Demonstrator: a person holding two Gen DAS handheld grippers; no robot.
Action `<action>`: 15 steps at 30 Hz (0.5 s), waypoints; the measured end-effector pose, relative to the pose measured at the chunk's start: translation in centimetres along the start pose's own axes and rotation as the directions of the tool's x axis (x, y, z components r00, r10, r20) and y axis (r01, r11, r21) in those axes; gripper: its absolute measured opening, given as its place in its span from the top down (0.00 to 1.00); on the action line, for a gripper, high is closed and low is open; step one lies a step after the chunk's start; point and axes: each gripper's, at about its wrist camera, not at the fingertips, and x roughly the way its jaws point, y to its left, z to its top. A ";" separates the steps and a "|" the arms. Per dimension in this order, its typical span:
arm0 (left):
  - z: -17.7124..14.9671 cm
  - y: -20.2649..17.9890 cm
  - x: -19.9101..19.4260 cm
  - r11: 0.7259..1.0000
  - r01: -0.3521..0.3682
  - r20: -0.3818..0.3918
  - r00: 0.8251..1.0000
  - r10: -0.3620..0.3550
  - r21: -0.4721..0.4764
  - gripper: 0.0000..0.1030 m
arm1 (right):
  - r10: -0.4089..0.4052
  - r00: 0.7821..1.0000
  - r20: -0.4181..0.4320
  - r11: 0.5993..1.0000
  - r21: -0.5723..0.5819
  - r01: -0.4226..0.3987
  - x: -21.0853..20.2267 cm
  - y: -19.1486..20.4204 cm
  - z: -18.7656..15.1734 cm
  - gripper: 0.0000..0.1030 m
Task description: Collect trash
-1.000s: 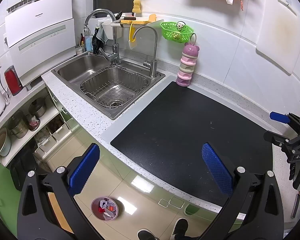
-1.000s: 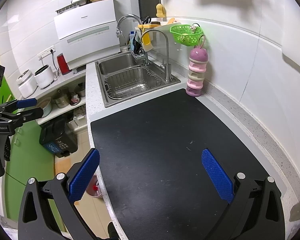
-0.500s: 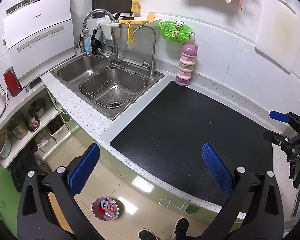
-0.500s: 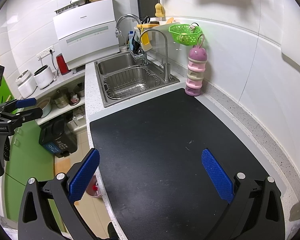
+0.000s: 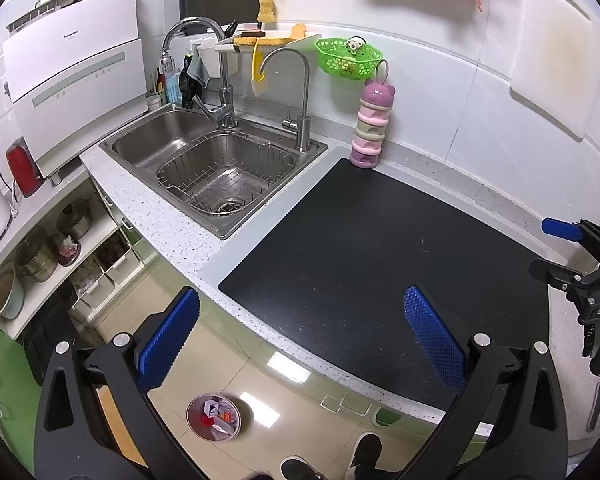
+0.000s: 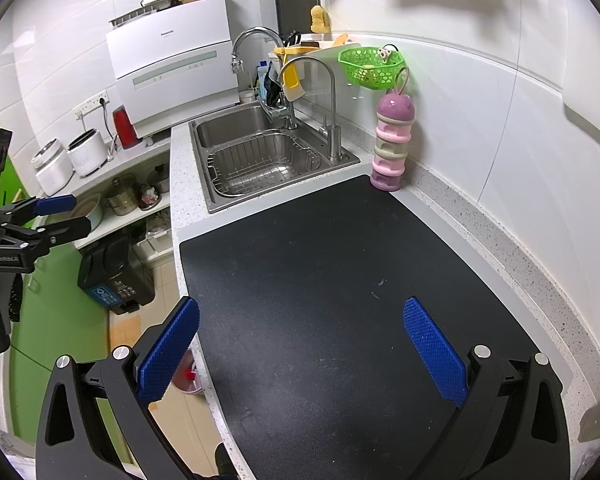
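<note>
In the left wrist view the left gripper (image 5: 300, 336) is spread wide and empty over the counter's front edge, and the only trash in sight lies in the small round bin (image 5: 213, 418) on the floor, below and a little left of the gripper, so I judge this hand the nearer one. In the right wrist view the right gripper (image 6: 300, 344), also wide and empty, hangs over the bare black mat (image 6: 320, 264), with the sink (image 6: 260, 160) beyond it and the bin only a sliver past the counter edge at lower left.
</note>
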 end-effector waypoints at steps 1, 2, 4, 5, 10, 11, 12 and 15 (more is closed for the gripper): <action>-0.1 0.0 0.0 1.000 0.008 -0.002 1.000 -0.008 -0.005 0.03 | -0.001 1.000 -0.001 1.000 0.001 0.001 0.0 0.0 0.0 0.05; -0.1 0.3 0.0 1.000 0.012 -0.004 1.000 -0.012 -0.008 0.03 | -0.001 1.000 -0.001 1.000 0.002 0.001 0.0 0.0 0.0 0.05; -0.2 0.3 0.2 1.000 0.006 -0.018 1.000 -0.007 -0.012 0.03 | 0.000 1.000 -0.001 1.000 0.002 0.000 0.0 0.0 0.0 0.05; -0.3 0.4 0.3 1.000 -0.010 -0.019 1.000 0.009 -0.011 0.03 | 0.000 1.000 -0.002 1.000 0.002 0.000 0.1 0.0 0.0 0.05; -0.5 0.2 0.5 0.999 -0.042 -0.044 0.998 0.042 0.001 0.03 | 0.001 1.000 -0.004 1.000 0.003 -0.001 0.1 0.1 -0.2 0.05; -0.5 0.2 0.6 0.999 -0.032 -0.048 0.998 0.032 -0.006 0.03 | 0.002 1.000 -0.004 1.000 0.003 -0.002 0.1 0.1 -0.3 0.05; -0.5 0.3 0.6 1.000 -0.027 -0.051 0.998 0.026 -0.016 0.03 | 0.003 1.000 -0.005 1.000 0.002 -0.003 0.1 0.2 -0.4 0.05; -0.8 0.4 0.4 0.999 -0.034 -0.042 0.999 0.033 -0.033 0.03 | 0.003 1.000 -0.006 1.000 0.002 -0.003 0.1 0.4 -0.6 0.05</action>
